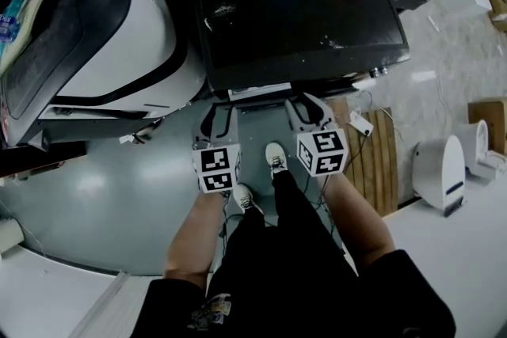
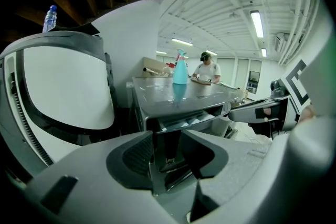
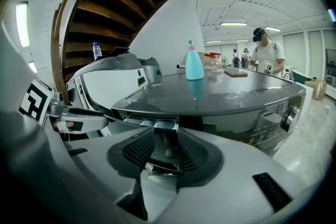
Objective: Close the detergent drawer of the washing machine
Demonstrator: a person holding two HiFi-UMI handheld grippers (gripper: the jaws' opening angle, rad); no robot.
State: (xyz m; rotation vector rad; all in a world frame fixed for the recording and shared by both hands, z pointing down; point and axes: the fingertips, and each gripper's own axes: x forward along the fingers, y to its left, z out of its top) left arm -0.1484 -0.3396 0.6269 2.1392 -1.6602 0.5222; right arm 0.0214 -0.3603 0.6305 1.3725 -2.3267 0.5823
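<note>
Both part-open and empty, left tool (image 1: 215, 121) and right tool (image 1: 310, 111) face the drawer (image 1: 258, 94). It looks rigid, light and free-sliding, best pushed flat on its front.

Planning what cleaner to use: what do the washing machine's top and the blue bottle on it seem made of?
Washing machine top: dark and glossy, perhaps painted metal or plastic; it mirrors the bottle.
Blue bottle: likely plastic; opaque, evenly coloured, dull.

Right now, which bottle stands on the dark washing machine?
The turquoise plastic bottle: it stands on the dark washing machine, while the clear blue-capped bottle sits on the rounded white machine beside it.
</note>
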